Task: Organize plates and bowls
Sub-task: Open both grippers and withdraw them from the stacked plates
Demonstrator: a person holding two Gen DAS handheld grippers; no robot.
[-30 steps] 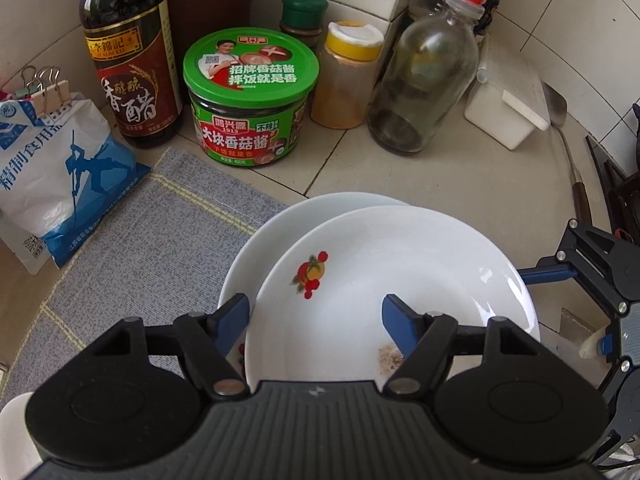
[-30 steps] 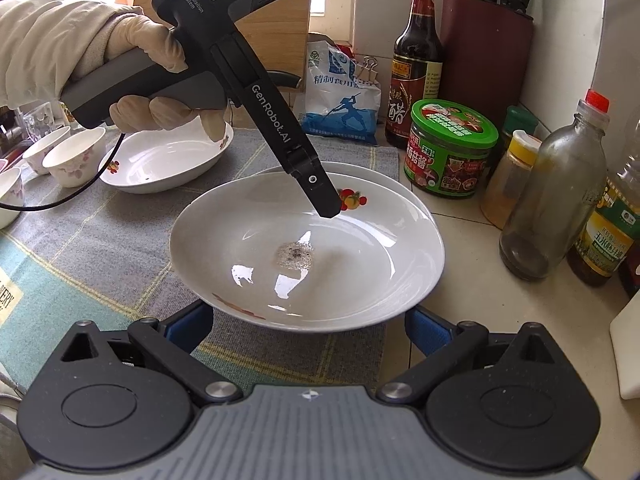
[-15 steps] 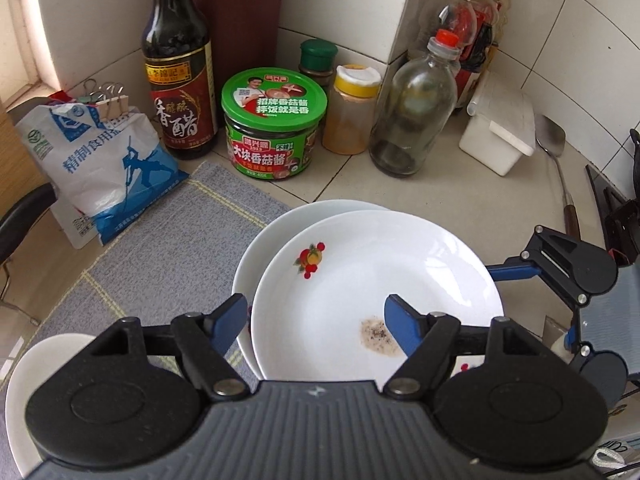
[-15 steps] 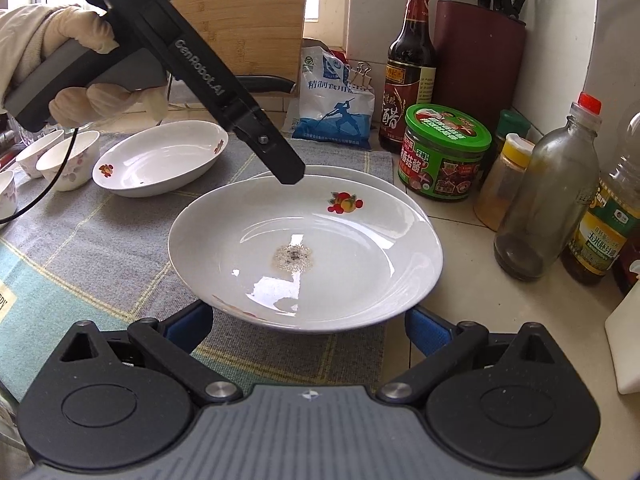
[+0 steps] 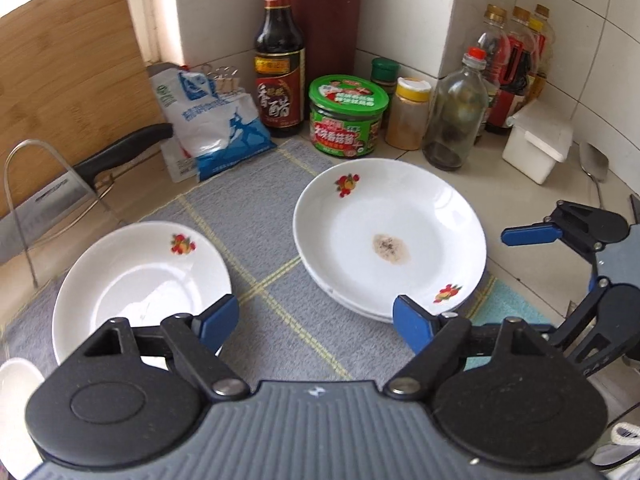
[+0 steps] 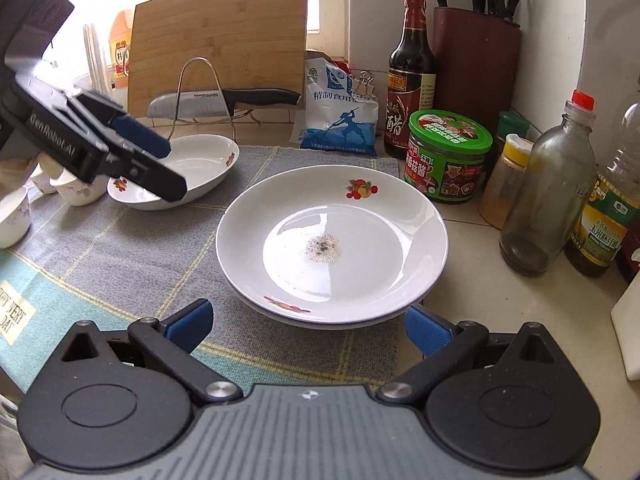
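Counter [image 6: 460,344] ran along a tiled back wall, most of it covered by a grey checked mat [image 6: 132,248]. A cutting board [image 6: 218,36] leaned at the counter's back edge, with a knife [image 6: 224,101] on a wire rack in front of it. A salt bag [image 6: 340,118], vinegar bottle [image 6: 410,76], green-lidded jar [image 6: 448,156] and empty glass bottle [image 6: 542,196] lined the back toward the corner.

Task things: a stack of plates [image 6: 332,240] sat at the mat's right edge, top one with a dirty speck in the middle, a second rim showing beneath. A lone dish [image 5: 138,284] sat on the mat toward its left side, well apart from the stack. Small cups [image 6: 12,216] stood at the counter's far left.

Right gripper [image 6: 308,326] hung just in front of the stack's near rim, jaws spread wide, nothing between them, pads not touching the plate. Left gripper [image 5: 316,318] had jaws opening, empty, aimed down at bare mat between dish and stack; the right wrist view showed its fingers [image 6: 142,140] hovering over the dish.

Key relation: the dish lay down-left of the left jaws, near rim just beside the left pad. It is round, so no long axis matters; a rim pinch probably works from any side. Left hand was clearly nearer the dish; right hand nearer the stack. Likely next step: take the dish and add it to the stack.
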